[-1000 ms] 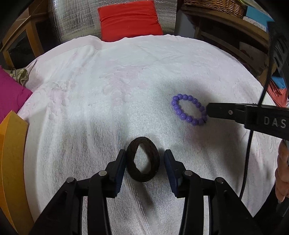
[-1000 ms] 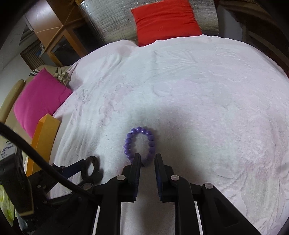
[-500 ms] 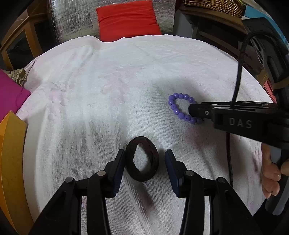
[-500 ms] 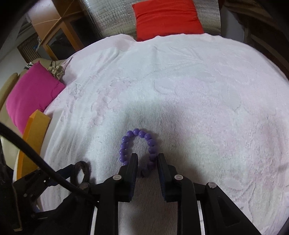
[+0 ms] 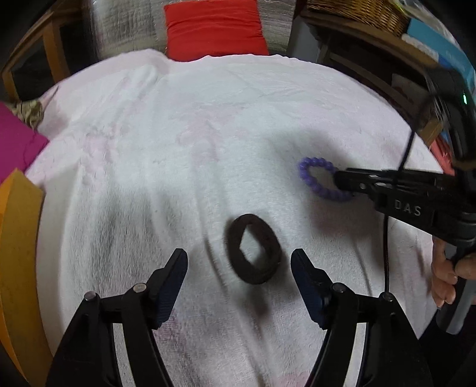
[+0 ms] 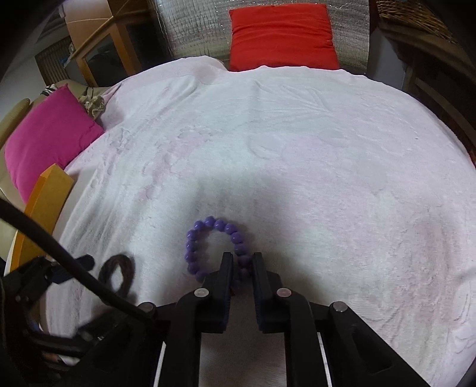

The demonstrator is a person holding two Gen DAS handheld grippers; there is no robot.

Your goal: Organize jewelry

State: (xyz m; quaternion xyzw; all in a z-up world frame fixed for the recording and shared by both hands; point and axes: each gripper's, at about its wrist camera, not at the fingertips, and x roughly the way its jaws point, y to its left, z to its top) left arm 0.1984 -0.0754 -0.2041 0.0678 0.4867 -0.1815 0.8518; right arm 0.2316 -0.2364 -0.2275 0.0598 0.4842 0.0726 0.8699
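Observation:
A dark brown braided ring-shaped band [image 5: 253,248] lies on the white towel [image 5: 178,148], between and just ahead of the wide-open fingers of my left gripper [image 5: 239,265], touching neither. A purple bead bracelet [image 6: 212,247] lies to its right. My right gripper [image 6: 241,262] is shut on the near side of the purple bracelet, which also shows in the left wrist view [image 5: 319,178] with the right gripper's tip [image 5: 342,181] on it. The brown band also shows at the lower left of the right wrist view [image 6: 117,272].
A red cushion [image 6: 282,35] sits beyond the towel's far edge. A magenta cushion [image 6: 44,140] and an orange board [image 5: 17,253] are at the left. A wicker basket [image 5: 357,12] and wooden furniture stand at the back right. A hand [image 5: 449,268] holds the right gripper.
My left gripper's fingers have spread wide apart, freeing the brown band, which now lies a little right of centre. My right gripper has closed tighter on the purple bracelet.

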